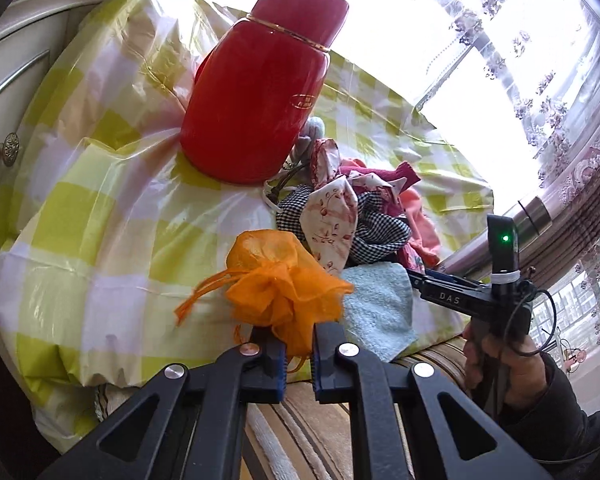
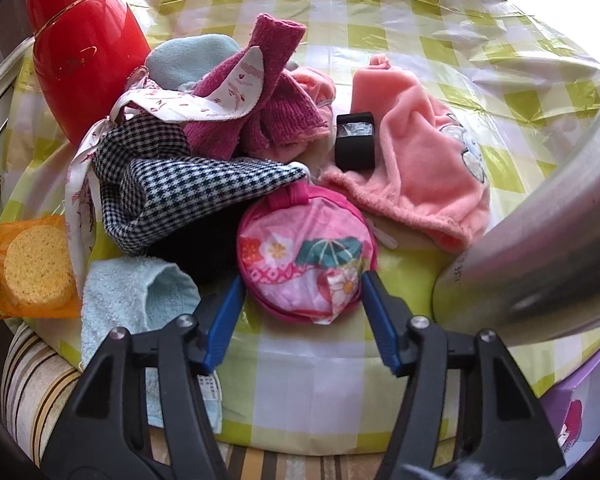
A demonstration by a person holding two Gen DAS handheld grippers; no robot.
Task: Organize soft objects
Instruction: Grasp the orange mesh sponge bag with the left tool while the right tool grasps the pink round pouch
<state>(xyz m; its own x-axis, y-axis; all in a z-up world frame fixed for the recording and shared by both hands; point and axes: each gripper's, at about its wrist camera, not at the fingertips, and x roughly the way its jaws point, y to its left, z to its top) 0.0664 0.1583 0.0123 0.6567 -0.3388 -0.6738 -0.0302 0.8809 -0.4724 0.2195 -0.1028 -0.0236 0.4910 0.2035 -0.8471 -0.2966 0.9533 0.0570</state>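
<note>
My left gripper (image 1: 300, 344) is shut on the gathered neck of an orange mesh bag (image 1: 284, 280), which holds a yellow sponge (image 2: 32, 268). My right gripper (image 2: 300, 292) has its blue pads against both sides of a round pink flowered pouch (image 2: 300, 248) lying on the yellow-green checked cover (image 2: 420, 40). Behind the pouch is a heap: a black-and-white houndstooth cloth (image 2: 160, 192), a magenta knitted piece (image 2: 268, 100), a printed white ribbon (image 2: 204, 104) and a pink fleece garment (image 2: 420, 160). A light blue towel (image 2: 132, 292) lies at the front left.
A tall red flask (image 1: 260, 92) stands at the back left of the heap. A small black box (image 2: 355, 144) sits beside the pink fleece. A silver metal cylinder (image 2: 540, 248) crosses the right side. Striped cushion (image 2: 32, 380) lies below; a white cabinet (image 1: 12, 80) stands left.
</note>
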